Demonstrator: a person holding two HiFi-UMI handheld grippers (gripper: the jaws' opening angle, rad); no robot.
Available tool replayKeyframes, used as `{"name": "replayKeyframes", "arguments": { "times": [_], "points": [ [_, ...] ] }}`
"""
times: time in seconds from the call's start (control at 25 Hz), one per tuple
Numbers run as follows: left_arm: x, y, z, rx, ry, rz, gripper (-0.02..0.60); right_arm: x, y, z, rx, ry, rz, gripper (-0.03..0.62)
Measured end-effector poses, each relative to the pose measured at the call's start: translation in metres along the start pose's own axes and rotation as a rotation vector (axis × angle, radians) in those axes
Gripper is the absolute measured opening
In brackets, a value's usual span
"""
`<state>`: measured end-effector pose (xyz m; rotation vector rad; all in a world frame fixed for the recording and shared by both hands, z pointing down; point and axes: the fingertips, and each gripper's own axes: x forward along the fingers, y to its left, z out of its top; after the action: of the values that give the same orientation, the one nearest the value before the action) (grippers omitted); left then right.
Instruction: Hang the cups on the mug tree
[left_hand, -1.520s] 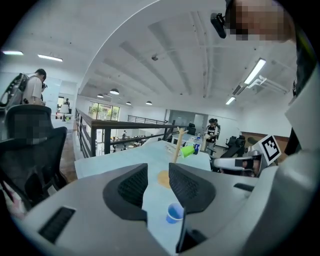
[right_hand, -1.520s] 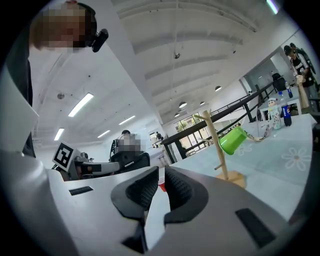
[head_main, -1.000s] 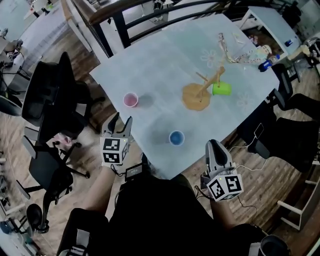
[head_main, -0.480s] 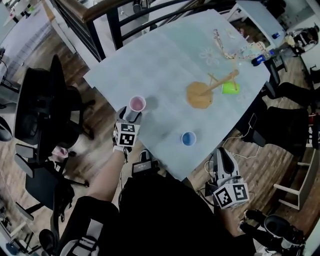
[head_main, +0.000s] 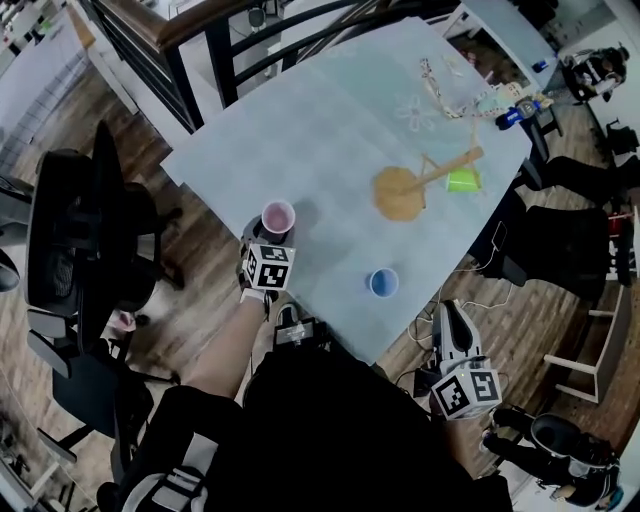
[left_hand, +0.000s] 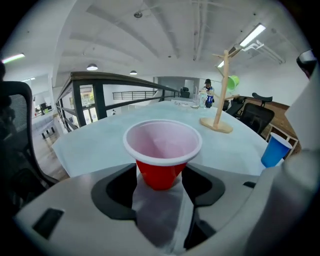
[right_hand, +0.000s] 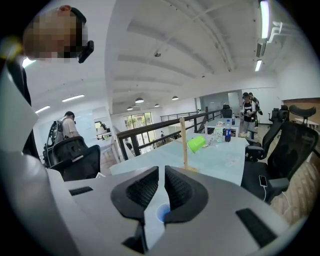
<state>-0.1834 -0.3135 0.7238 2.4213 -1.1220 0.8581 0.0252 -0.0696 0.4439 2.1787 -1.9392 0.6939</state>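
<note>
A red cup (head_main: 278, 217) with a white rim stands upright near the table's left front edge. My left gripper (head_main: 268, 241) is right behind it. In the left gripper view its jaws have just been opening and stand wide, with the lower part of the red cup (left_hand: 162, 150) between them; the pads do not press on it. A blue cup (head_main: 382, 283) stands near the front edge. The wooden mug tree (head_main: 400, 192) has a green cup (head_main: 463, 181) hanging on a peg. My right gripper (head_main: 447, 313) hovers off the table's front corner, shut and empty.
Black office chairs (head_main: 80, 225) stand left of the light table (head_main: 330, 120), more chairs (head_main: 565, 250) at the right. A bottle and loose clutter (head_main: 500, 105) lie at the far end. A dark railing (head_main: 200, 45) runs behind the table.
My left gripper has moved forward from the table's near edge to the red cup, which now stands between its jaws. The right gripper has drifted a little and stays shut.
</note>
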Motion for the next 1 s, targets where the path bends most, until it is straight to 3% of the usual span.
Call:
{"name": "replayKeyframes", "arguments": {
  "times": [0.12, 0.36, 0.72, 1.0],
  "points": [
    [0.0, 0.005, 0.005, 0.029, -0.022, 0.005, 0.256, 0.002, -0.001, -0.004, 0.033, 0.016, -0.011, 0.058],
    [-0.009, 0.003, 0.022, 0.183, -0.043, -0.018, 0.254, 0.008, 0.007, -0.006, 0.066, 0.022, -0.005, 0.058],
    [-0.039, 0.006, 0.074, 0.404, -0.081, 0.072, 0.255, 0.004, 0.015, 0.004, 0.039, -0.01, 0.039, 0.058],
    [-0.047, -0.006, 0.112, 0.494, -0.103, 0.111, 0.255, -0.018, -0.004, -0.003, 0.068, -0.025, 0.008, 0.058]
  ]
}}
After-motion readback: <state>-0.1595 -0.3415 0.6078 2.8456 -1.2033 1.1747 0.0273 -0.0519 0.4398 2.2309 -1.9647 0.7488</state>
